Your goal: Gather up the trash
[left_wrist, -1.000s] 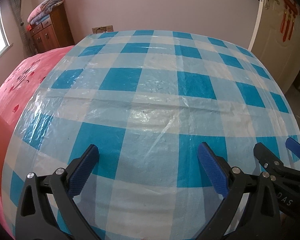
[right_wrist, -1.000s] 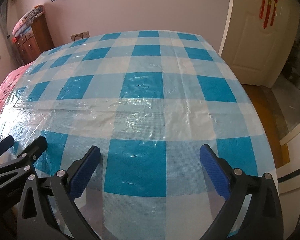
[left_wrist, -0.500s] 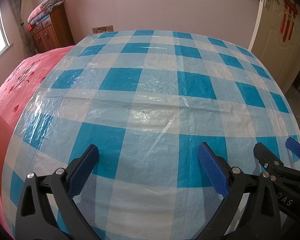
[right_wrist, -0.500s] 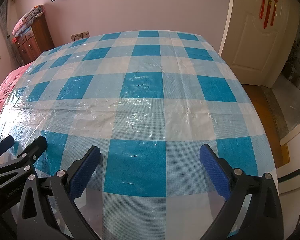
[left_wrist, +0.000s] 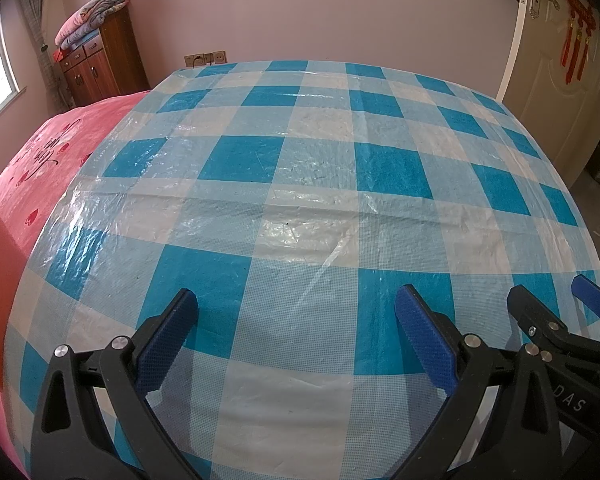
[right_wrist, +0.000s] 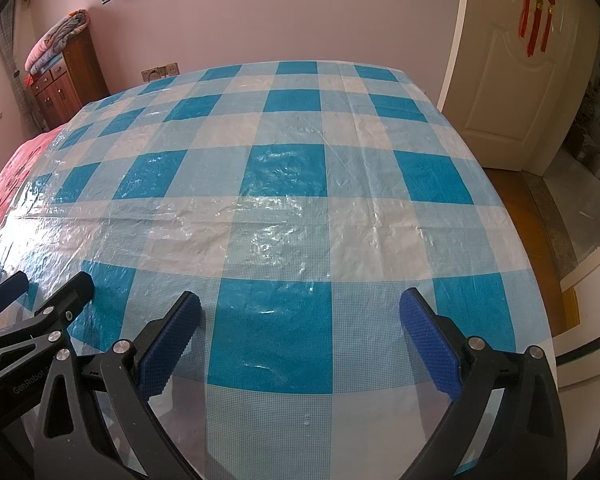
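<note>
A table under a blue-and-white checked plastic cloth (left_wrist: 300, 200) fills both views; I see no trash on it. My left gripper (left_wrist: 296, 320) hovers open over the cloth's near edge, nothing between its blue pads. My right gripper (right_wrist: 300, 320) is open too, just to the right of the left one. The right gripper's fingers (left_wrist: 540, 320) show at the right edge of the left wrist view. At the left edge of the right wrist view, the left gripper's fingers (right_wrist: 60, 300) are visible.
A pink printed cover (left_wrist: 48, 152) lies left of the table. A wooden cabinet (left_wrist: 100, 64) with folded blankets stands in the far left corner. A white door (right_wrist: 508, 80) with red ornaments is at the right, wood floor (right_wrist: 512, 200) beside the table.
</note>
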`<state>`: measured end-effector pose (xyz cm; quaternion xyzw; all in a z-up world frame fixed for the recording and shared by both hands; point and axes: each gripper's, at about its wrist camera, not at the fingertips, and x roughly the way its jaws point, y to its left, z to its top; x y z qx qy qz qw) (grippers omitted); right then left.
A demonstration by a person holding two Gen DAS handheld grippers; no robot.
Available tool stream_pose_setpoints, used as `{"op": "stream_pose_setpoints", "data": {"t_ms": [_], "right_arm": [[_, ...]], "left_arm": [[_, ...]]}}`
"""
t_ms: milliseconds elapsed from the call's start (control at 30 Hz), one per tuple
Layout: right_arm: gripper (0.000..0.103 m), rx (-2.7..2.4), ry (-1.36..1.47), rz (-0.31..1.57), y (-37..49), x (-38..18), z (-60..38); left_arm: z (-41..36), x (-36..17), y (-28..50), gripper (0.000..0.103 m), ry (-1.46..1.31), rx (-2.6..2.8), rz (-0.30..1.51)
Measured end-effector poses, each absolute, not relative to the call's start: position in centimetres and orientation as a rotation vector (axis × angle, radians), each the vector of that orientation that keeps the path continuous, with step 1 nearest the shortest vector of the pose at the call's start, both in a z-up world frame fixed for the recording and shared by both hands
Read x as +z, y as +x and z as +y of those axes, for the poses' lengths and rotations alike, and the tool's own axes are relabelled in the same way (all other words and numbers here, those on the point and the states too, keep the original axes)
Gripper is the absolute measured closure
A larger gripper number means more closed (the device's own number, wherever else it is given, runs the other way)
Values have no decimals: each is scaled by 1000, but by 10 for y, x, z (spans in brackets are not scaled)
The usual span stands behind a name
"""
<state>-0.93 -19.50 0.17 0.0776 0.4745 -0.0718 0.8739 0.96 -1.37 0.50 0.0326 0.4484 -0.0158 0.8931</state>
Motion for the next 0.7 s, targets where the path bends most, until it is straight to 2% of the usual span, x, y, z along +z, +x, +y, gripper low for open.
{"op": "stream_pose_setpoints", "data": {"t_ms": [700], "right_arm": [[5,-150,162,991,-10,1,-196]], "left_arm": [[-10,6,9,4,67,-32,930]]}}
